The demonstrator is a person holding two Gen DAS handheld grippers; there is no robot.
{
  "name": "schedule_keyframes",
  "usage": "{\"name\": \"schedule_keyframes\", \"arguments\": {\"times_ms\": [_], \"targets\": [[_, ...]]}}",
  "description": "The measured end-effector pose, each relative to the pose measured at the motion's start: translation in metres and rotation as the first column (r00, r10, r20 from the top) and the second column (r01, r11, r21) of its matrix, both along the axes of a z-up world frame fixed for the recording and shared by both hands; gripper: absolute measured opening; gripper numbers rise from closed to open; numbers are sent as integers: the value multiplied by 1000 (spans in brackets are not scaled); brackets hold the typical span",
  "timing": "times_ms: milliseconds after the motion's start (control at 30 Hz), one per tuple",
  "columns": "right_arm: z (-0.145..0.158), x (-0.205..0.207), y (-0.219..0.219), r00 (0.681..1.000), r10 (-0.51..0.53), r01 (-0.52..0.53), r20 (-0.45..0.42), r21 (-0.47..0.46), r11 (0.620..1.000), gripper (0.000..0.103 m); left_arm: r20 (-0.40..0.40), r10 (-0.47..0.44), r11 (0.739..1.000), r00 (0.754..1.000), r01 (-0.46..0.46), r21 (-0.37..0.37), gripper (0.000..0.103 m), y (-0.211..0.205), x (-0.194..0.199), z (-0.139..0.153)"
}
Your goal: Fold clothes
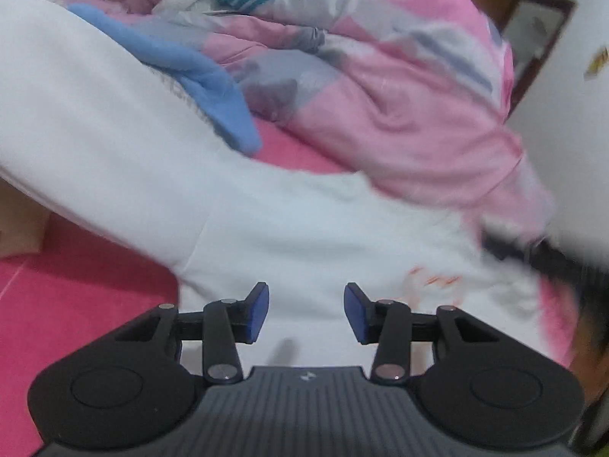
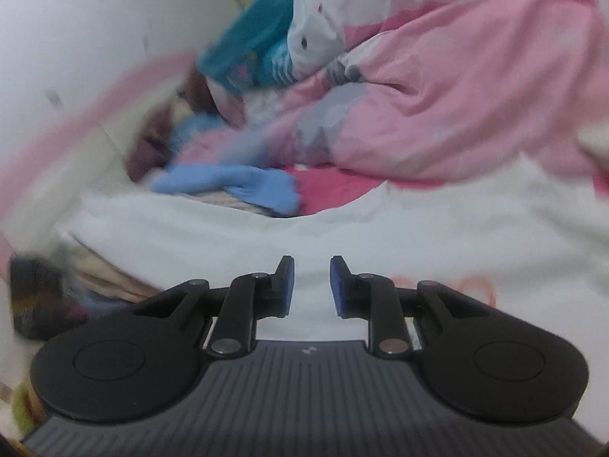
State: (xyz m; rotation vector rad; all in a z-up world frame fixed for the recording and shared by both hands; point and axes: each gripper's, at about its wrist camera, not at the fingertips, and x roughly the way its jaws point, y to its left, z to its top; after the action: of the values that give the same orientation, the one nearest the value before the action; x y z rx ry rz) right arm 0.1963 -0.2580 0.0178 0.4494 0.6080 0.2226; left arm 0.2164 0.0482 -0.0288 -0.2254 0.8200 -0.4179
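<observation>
1. Left wrist view: the left tool (image 1: 306, 312) hangs with jaws apart, empty, over the white garment (image 1: 266, 228) spread unfolded on the pink bed (image 1: 76, 304).
2. Right wrist view: the right tool (image 2: 312, 285), narrowly apart, grips nothing; the white garment (image 2: 380, 228) looks unfolded, the blue garment (image 2: 236, 186) crumpled beyond, so folding looks barely begun.

Each camera sits just behind its own hand-held gripper, looking forward and slantwise down along the two fingers. The left view (image 1: 306, 314) hangs close over a white garment (image 1: 266, 221) on the bed. The right view (image 2: 311, 285) faces the same white garment (image 2: 380, 228). Both share the pink quilt (image 1: 399, 114) (image 2: 475, 95) and the blue cloth (image 1: 213, 87) (image 2: 247, 186) behind.
</observation>
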Motion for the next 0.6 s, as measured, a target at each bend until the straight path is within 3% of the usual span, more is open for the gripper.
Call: {"name": "schedule_keyframes", "arguments": {"times_ms": [100,233,367,467,600], "targets": [[-5,62,6,997,2,-7,-82,-59,998,21,43,-16,999,999,14,46,44,-3,1,-30],[-24,129,4,979,-15,12,-203,-20,1000,21,43,-35,999,998,34,34,44,2,0,-38],[-37,167,13,955,2,-16,-296,-45,999,21,56,-36,999,998,35,15,47,0,5,-41],[-51,189,26,936,35,-69,-351,-85,994,21,95,-34,998,995,29,54,47,-9,3,-46],[-78,223,38,935,-33,-43,-353,-205,978,13,120,-36,996,992,25,87,48,-13,-1,-45]]}}
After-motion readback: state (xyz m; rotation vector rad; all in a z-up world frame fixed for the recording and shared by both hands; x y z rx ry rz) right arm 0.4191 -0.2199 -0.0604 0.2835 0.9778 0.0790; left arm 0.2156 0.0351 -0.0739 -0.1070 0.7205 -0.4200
